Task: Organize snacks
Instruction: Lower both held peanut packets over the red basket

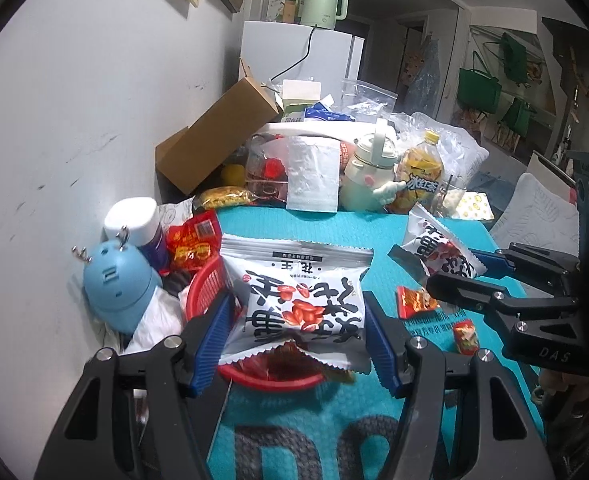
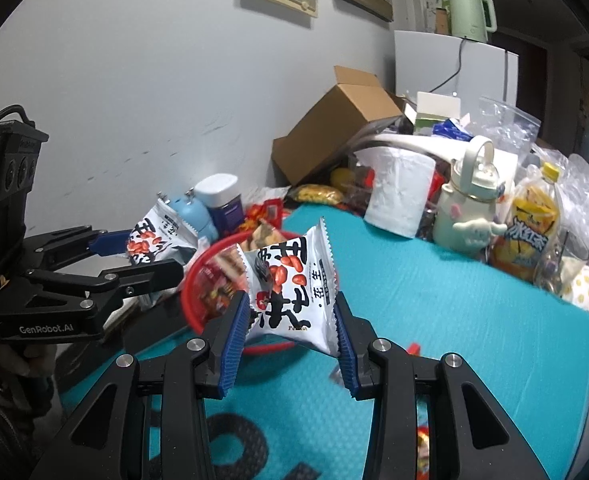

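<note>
Already each white crinkly peanut packet hangs over the round red plastic basket (image 1: 202, 292) at the desk's left: the left hand-held gripper (image 1: 298, 316) clamps the left packet (image 1: 302, 300) by its sides, the right hand-held gripper (image 2: 294, 312) pinches the right packet (image 2: 290, 280), which buckles. Slippery film could slide from the ribbed blue pads (image 2: 236, 332). Dropped from off-centre, a packet might miss onto the teal mat (image 1: 326, 224), where small red sachets (image 1: 414, 300) lie loose.
</note>
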### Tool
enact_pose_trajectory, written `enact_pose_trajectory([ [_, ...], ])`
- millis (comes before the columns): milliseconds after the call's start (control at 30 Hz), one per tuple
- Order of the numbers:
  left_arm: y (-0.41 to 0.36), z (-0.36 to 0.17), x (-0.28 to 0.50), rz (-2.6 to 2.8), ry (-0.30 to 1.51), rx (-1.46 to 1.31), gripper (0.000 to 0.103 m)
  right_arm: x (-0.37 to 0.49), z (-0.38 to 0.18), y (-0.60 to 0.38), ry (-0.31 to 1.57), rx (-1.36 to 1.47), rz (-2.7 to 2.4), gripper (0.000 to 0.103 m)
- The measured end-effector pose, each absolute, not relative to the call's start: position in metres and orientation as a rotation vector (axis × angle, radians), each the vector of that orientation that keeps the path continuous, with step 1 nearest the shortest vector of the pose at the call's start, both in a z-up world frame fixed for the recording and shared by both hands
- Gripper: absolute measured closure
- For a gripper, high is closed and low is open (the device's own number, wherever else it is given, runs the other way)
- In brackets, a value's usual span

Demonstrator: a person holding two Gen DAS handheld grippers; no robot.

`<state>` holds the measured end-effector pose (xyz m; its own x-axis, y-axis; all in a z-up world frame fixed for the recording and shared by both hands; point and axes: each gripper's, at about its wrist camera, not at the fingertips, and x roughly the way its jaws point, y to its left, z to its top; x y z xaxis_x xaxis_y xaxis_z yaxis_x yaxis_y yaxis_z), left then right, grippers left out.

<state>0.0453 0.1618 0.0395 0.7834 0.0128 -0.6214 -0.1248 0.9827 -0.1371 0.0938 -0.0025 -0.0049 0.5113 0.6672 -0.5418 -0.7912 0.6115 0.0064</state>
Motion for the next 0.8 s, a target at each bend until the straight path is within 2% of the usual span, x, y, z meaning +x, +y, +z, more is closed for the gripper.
enact_pose_trajectory([
  [433, 0.171, 0.014, 0.116, 0.047, 0.734, -0.164, 0.041, 0.143, -0.017, 0.012, 0.579, -0.26, 0.86, 0.063],
  [800, 0.172, -0.006, 0.141, 0.042, 0.817, -0.155, 0.04, 0.158, -0.026, 0.019, 0.604, -0.267, 0.854, 0.063],
])
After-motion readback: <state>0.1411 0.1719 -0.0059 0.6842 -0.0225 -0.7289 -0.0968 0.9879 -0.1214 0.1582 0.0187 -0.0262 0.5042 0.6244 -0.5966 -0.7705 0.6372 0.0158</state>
